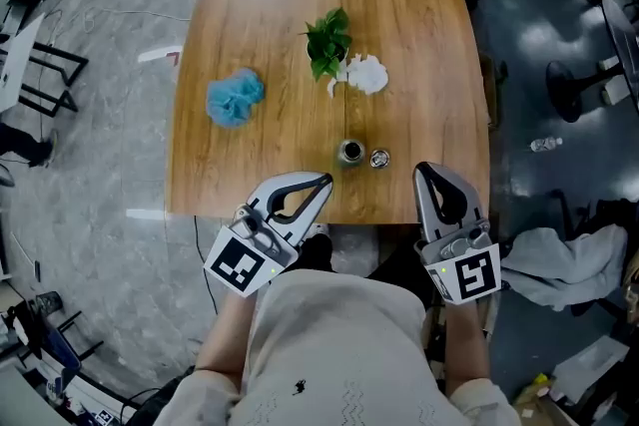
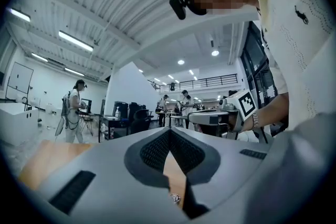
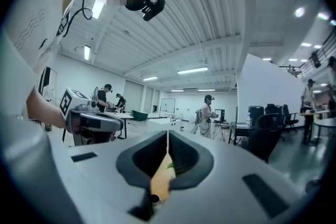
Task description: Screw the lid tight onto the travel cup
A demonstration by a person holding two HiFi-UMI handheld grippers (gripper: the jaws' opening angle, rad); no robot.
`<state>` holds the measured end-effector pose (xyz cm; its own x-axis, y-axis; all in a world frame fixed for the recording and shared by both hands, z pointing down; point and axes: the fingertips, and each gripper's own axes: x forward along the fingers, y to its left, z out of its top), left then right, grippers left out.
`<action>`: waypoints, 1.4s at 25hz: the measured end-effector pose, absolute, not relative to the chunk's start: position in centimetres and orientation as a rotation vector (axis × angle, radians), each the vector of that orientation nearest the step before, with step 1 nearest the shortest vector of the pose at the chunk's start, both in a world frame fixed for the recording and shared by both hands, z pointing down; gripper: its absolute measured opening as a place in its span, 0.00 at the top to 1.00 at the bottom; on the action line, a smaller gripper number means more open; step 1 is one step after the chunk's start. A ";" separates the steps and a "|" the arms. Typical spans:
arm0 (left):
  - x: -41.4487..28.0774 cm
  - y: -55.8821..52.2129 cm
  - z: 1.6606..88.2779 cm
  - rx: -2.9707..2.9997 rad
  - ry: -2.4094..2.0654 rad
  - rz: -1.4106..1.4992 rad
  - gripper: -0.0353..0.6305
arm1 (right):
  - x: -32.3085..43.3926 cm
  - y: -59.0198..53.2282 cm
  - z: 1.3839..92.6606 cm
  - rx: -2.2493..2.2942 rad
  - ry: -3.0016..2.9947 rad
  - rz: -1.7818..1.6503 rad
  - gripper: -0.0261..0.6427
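Observation:
A small dark travel cup (image 1: pixel 350 152) stands upright on the wooden table (image 1: pixel 260 5) near its front edge. Its round silvery lid (image 1: pixel 379 159) lies on the wood just to the cup's right, apart from it. My left gripper (image 1: pixel 326 181) hovers at the front edge, its tip a little short and left of the cup, jaws shut and empty. My right gripper (image 1: pixel 420 169) is to the right of the lid, also shut with nothing in it. In the left gripper view, the lid (image 2: pixel 175 198) shows below the closed left gripper (image 2: pixel 170 131). The right gripper view shows the cup (image 3: pixel 154 199) under the closed right gripper (image 3: pixel 168 134).
A green leafy sprig (image 1: pixel 327 40) and a white crumpled object (image 1: pixel 366 73) lie at the table's middle, a blue fluffy cloth (image 1: pixel 235 98) to the left. Chairs and clutter stand on the floor around the table. Other people work at benches in the background.

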<state>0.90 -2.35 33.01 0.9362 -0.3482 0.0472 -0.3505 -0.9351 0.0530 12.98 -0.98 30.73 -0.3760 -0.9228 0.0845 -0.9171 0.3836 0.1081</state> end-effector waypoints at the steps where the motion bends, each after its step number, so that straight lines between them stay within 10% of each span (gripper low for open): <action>1: 0.9 -2.5 33.1 3.020 -0.555 0.050 0.95 | 13.0 -1.0 30.8 1.675 -2.502 -0.061 0.93; 11: 1.7 -3.2 37.7 3.035 -0.565 0.042 0.93 | 15.3 -1.8 34.5 1.660 -2.557 0.080 0.93; 14: 2.5 -4.1 41.5 2.997 -0.565 0.069 0.66 | 15.9 -2.6 38.7 1.569 -2.605 0.204 0.90; 16: 2.9 -4.6 45.4 2.949 -0.554 0.160 0.58 | 15.8 -3.2 42.7 1.452 -2.630 0.326 0.53; 35: 7.8 -6.8 62.3 2.914 -0.510 0.388 0.48 | 16.1 -4.7 67.9 1.105 -2.338 0.461 0.53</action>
